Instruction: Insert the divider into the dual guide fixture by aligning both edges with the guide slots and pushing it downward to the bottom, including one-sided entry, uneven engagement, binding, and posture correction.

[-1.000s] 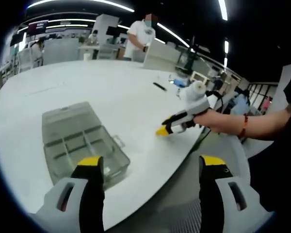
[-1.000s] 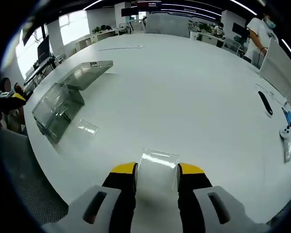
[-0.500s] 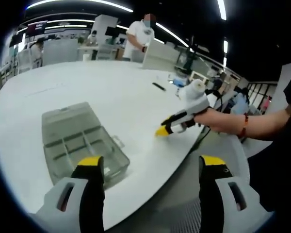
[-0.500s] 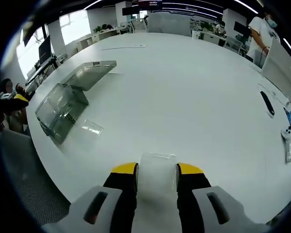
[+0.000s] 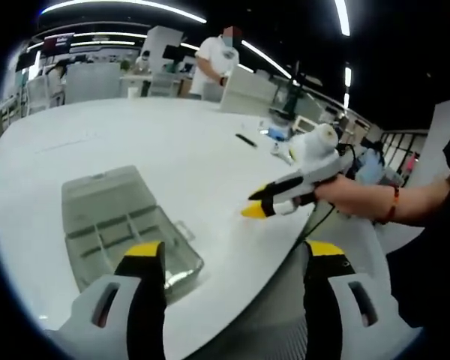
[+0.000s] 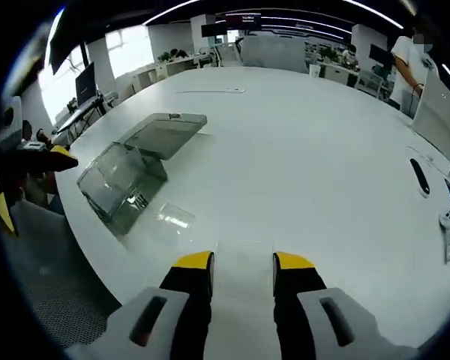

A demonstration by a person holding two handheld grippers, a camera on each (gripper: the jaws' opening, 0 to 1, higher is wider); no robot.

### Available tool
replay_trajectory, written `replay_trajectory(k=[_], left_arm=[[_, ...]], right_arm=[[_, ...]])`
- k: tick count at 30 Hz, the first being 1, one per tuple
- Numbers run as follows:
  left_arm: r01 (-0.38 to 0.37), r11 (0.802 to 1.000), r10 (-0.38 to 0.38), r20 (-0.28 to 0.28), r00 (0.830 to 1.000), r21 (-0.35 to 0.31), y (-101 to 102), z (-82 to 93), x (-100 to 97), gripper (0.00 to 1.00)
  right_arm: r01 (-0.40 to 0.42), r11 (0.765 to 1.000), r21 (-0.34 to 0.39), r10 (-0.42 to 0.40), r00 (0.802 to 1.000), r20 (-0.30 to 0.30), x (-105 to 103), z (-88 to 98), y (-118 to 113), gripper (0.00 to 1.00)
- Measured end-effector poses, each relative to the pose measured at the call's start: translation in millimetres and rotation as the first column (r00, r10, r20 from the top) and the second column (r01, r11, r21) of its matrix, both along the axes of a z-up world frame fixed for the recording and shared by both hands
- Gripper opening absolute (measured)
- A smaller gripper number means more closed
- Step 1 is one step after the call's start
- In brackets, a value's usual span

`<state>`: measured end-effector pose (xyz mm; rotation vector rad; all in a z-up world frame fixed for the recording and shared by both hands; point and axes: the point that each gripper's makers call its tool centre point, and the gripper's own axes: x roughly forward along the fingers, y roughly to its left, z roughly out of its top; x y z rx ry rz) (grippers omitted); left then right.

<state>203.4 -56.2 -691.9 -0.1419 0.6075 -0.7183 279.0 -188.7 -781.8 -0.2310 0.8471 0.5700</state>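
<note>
1. Divider, a clear plastic sheet, is sitting between the yellow-tipped jaws of the right gripper at the bottom centre of the right gripper view; the jaws are pressing on its two side edges, gripping it.
2. A second clear piece is lying flat on the white table, just beside the clear box at left centre of that view.
3. The box is standing close to the table's near edge, its lid lying open behind it, with compartment walls showing inside.
4. In the left gripper view the box is lying in the lower left, just above the left gripper, whose jaws are spread wide with nothing between them.
5. The right gripper is reaching in from the right of that view, over the table edge.
6. Wide bare tabletop is spreading between box and right gripper; a black pen is lying far right.
</note>
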Motion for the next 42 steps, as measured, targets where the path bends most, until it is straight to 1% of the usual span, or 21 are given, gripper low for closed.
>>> replay_trajectory(k=[2,4,6,8,10,11,14,15,18,21,23,25,27,28,30,31,32,33,36,39,42], left_arm=[[-0.001,1.0,0.001,-0.006,1.0,0.001,0.1,-0.6,0.1,0.72],[-0.006,1.0,0.006,-0.004,1.0,0.0,0.8,0.0,0.9,0.71],[-0.024,1.0,0.023,-0.001,1.0,-0.011,2.3,1.5,3.0,0.7],[-0.035,0.999,0.034,-0.005,0.999,-0.016,4.0,1.3,3.8,0.69],[-0.04,0.999,0.04,-0.006,0.999,-0.024,4.6,1.2,5.0,0.68],[-0.043,0.999,0.043,-0.006,0.999,-0.027,4.8,1.3,5.7,0.67],[-0.072,0.996,0.072,-0.009,0.997,-0.055,7.5,4.0,10.2,0.64],[-0.083,0.994,0.083,-0.007,0.997,-0.068,8.0,5.5,11.8,0.63],[-0.113,0.985,0.113,-0.012,0.994,-0.133,7.9,12.1,15.9,0.56],[-0.14,0.976,0.138,-0.027,0.99,-0.165,9.6,13.5,19.2,0.52],[-0.16,0.972,0.158,-0.024,0.987,-0.175,12.0,14.0,22.2,0.49],[-0.169,0.968,0.168,-0.025,0.986,-0.186,13.0,15.3,23.5,0.46],[-0.191,0.957,0.188,-0.036,0.982,-0.219,14.0,18.2,26.1,0.41],[-0.196,0.954,0.192,-0.04,0.981,-0.229,13.8,18.7,26.7,0.39],[-0.206,0.947,0.197,-0.063,0.978,-0.245,13.1,16.5,27.2,0.33],[-0.214,0.942,0.198,-0.085,0.977,-0.26,12.1,15.3,27.0,0.31],[-0.215,0.938,0.198,-0.088,0.976,-0.273,11.6,16.0,27.3,0.28],[-0.226,0.929,0.207,-0.095,0.974,-0.294,11.5,17.5,28.5,0.27],[-0.249,0.912,0.222,-0.118,0.968,-0.326,12.5,18.0,30.4,0.26],[-0.265,0.904,0.234,-0.131,0.963,-0.335,14.2,17.4,32.0,0.22],[-0.275,0.895,0.242,-0.136,0.961,-0.351,15.8,19.0,34.0,0.2]], right_arm=[[-0.023,1.0,0.018,0.023,1.0,0.021,-1.9,7.7,8.0,0.27],[-0.029,0.999,0.03,0.028,0.999,0.031,-4.3,13.0,13.0,0.27],[-0.049,0.998,0.036,0.048,0.998,0.044,-6.7,17.7,18.9,0.27],[-0.079,0.996,0.043,0.076,0.995,0.068,-7.2,23.9,25.6,0.27],[-0.09,0.995,0.047,0.085,0.993,0.083,-8.1,30.5,30.7,0.27],[-0.097,0.993,0.06,0.09,0.991,0.1,-7.8,36.3,35.4,0.27],[-0.121,0.99,0.078,0.11,0.985,0.13,-8.6,47.7,45.8,0.27],[-0.124,0.989,0.085,0.112,0.985,0.128,-9.6,49.6,48.4,0.27],[-0.142,0.984,0.107,0.125,0.98,0.155,-10.5,59.6,59.5,0.27],[-0.159,0.98,0.123,0.137,0.977,0.165,-12.9,64.6,68.4,0.27],[-0.171,0.978,0.122,0.147,0.972,0.181,-15.2,68.3,74.9,0.27],[-0.175,0.977,0.122,0.152,0.972,0.18,-16.9,69.1,78.6,0.27],[-0.178,0.972,0.154,0.148,0.971,0.19,-20.7,73.9,87.0,0.27],[-0.182,0.971,0.156,0.151,0.97,0.191,-22.2,74.8,89.2,0.27],[-0.196,0.968,0.155,0.16,0.963,0.218,-23.7,79.3,94.9,0.27],[-0.204,0.967,0.152,0.166,0.96,0.227,-25.1,81.3,97.6,0.27],[-0.211,0.965,0.156,0.172,0.958,0.231,-26.2,83.0,99.9,0.27],[-0.221,0.961,0.164,0.179,0.954,0.239,-27.8,86.5,104.1,0.27],[-0.239,0.958,0.161,0.193,0.947,0.259,-30.1,92.3,110.5,0.27],[-0.25,0.953,0.172,0.198,0.942,0.271,-31.3,97.0,115.7,0.27],[-0.275,0.948,0.163,0.223,0.934,0.28,-34.2,97.0,121.5,0.27]])
